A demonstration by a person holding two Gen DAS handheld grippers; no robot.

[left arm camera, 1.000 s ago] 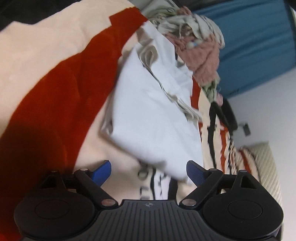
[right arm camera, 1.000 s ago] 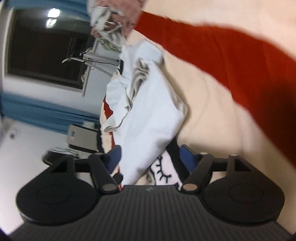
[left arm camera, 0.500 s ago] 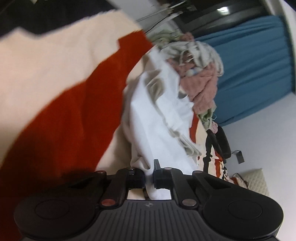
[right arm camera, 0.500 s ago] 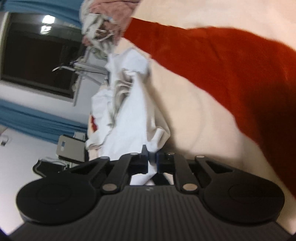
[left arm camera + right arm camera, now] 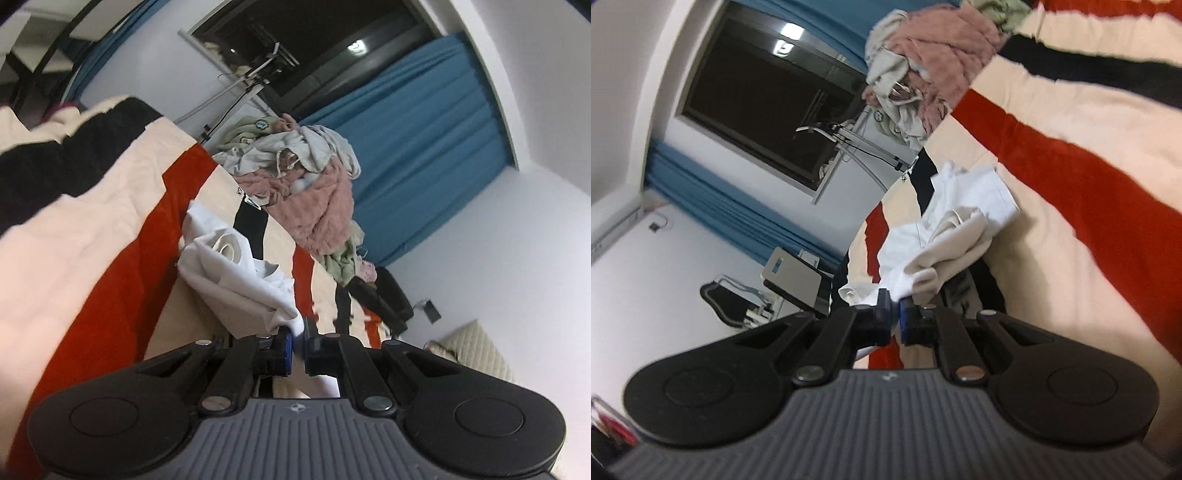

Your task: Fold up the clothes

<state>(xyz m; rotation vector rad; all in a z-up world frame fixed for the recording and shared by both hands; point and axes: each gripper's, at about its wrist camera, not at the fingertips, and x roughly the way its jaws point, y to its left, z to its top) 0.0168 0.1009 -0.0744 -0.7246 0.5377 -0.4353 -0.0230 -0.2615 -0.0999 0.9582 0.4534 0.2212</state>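
Left wrist view: from left to right we record a striped blanket [image 5: 110, 236] in black, cream and red covering the bed, then a heap of unfolded laundry [image 5: 314, 192] with a pink fleece item on top, then a blue curtain [image 5: 424, 147] beside a dark window, and a quilted cushion [image 5: 476, 350] low at the right. The heap sits beyond the white garment [image 5: 236, 273] and apart from it. We find our left gripper [image 5: 298, 338] clamped on a corner of that garment, its blue pads pressed on the fabric; the cloth runs up and to the left from the pinch, bunched and creased, over the blanket.

In the right wrist view we note, from the left, the curtain [image 5: 713, 199], a metal drying rack [image 5: 857, 147] before the window, the laundry heap [image 5: 934, 66] and the blanket [image 5: 1089, 177]. Our right gripper [image 5: 894, 318] is likewise closed on an edge of the white garment [image 5: 960, 218], which rises up and to the right from the pinch, crumpled, with a cream inner fold showing.
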